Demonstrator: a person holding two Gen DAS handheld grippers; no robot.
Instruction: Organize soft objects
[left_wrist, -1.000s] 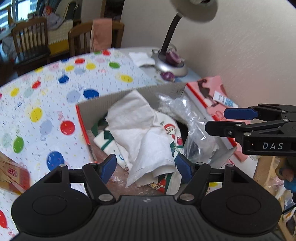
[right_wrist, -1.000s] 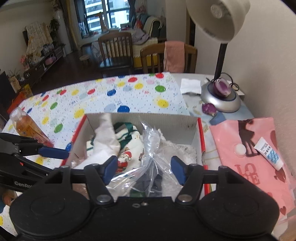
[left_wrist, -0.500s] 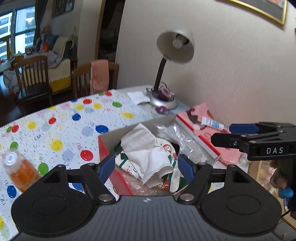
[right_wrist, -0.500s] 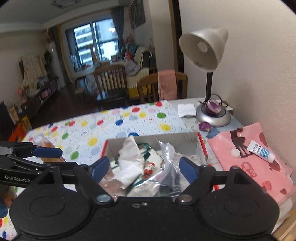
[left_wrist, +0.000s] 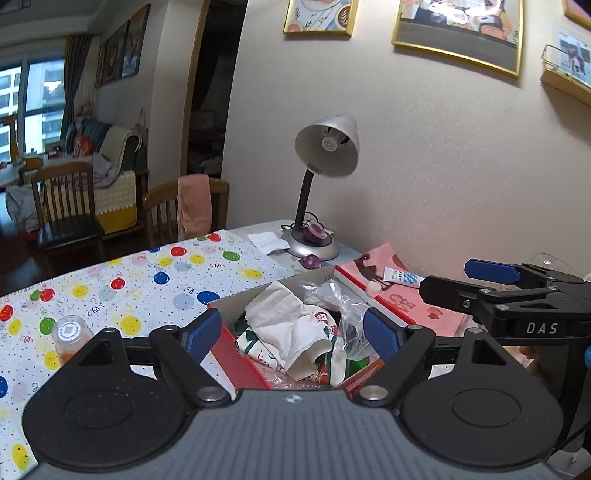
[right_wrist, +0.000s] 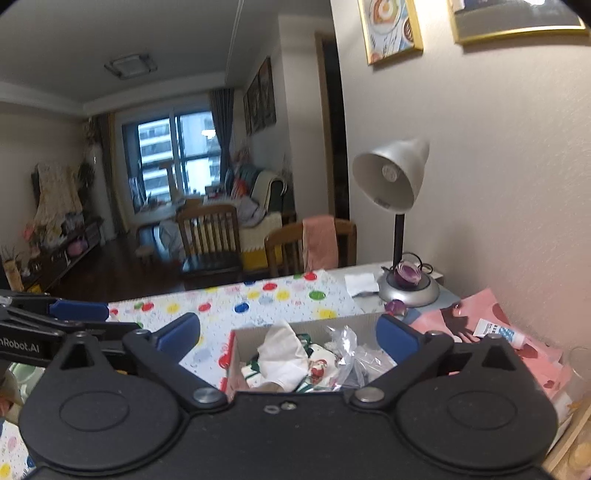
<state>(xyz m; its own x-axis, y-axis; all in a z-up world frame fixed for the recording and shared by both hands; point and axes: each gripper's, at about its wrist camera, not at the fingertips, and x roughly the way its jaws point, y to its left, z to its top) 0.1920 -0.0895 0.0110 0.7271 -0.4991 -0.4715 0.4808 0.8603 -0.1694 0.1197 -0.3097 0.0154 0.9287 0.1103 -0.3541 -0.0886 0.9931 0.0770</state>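
Left gripper (left_wrist: 293, 330): held level above the near end of the cardboard box (left_wrist: 275, 291), jaws spread wide, nothing between them. Right gripper (right_wrist: 288, 339): likewise raised, aimed at 12 o'clock over the box, jaws wide and empty; seen from the left wrist at 3 o'clock. Soft items inside the box: white cloth (left_wrist: 286, 325), Santa-print fabric (left_wrist: 323, 319), crumpled clear bag (right_wrist: 351, 352). Desk lamp (left_wrist: 327, 155) at 12 o'clock beyond the box; pink bag (right_wrist: 476, 321) at 2 o'clock; bottle (left_wrist: 70, 334) at 9 o'clock.
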